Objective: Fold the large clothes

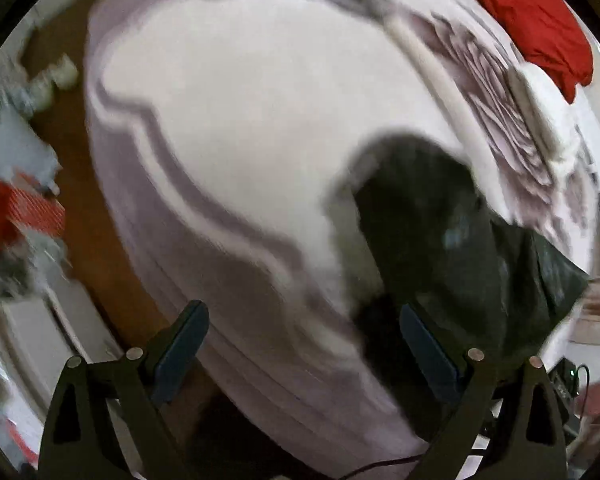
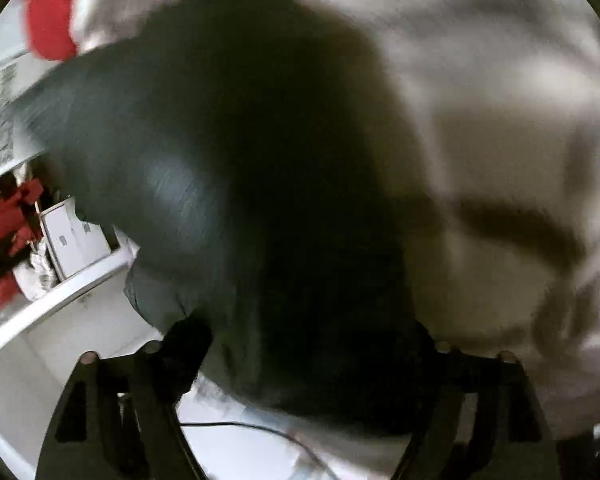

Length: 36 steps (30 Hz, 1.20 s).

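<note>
A dark green-black garment (image 1: 440, 240) lies bunched on the bed's near right part, over the white and lilac bedcover (image 1: 240, 120). My left gripper (image 1: 304, 320) is open and empty above the bed's edge, the garment just right of its right finger. In the blurred right wrist view the same garment (image 2: 240, 180) fills the middle. My right gripper (image 2: 312, 344) is open with its fingers wide apart; the cloth lies between and beyond them, and I cannot tell if it touches them.
A red pillow (image 1: 532, 16) lies at the bed's far right, also in the right wrist view (image 2: 50, 12). Brown floor (image 1: 80, 208) and clutter run along the bed's left side. A white shelf unit (image 2: 72, 248) stands left of the bed.
</note>
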Each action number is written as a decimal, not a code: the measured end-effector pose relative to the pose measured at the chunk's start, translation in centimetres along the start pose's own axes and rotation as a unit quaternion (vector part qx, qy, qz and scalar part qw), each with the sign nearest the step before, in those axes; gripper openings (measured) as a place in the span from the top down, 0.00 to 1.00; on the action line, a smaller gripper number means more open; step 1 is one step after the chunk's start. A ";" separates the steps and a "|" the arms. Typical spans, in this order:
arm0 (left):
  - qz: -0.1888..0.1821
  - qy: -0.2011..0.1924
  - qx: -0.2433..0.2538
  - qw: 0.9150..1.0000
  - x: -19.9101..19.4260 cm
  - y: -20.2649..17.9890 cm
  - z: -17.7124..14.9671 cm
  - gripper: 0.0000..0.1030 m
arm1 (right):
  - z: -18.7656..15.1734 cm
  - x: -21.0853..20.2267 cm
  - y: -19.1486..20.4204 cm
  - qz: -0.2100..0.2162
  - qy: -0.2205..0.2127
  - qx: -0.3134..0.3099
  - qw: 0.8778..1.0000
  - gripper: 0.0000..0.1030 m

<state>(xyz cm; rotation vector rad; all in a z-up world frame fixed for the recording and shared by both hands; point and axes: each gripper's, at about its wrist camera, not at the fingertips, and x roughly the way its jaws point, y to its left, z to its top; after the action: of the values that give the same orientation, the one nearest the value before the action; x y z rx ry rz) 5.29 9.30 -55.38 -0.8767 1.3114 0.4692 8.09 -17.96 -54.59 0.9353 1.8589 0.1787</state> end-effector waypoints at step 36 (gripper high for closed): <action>-0.110 0.016 -0.069 0.991 0.0 3.2 -1.4 0.56 | 9.8 -3.4 26.1 -0.300 -0.070 -0.396 0.865 0.96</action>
<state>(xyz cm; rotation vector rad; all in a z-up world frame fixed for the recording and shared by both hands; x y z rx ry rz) 2.03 10.14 -56.29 -1.1345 1.2050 0.3772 30.49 -4.93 -43.78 -0.2027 1.6198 0.4314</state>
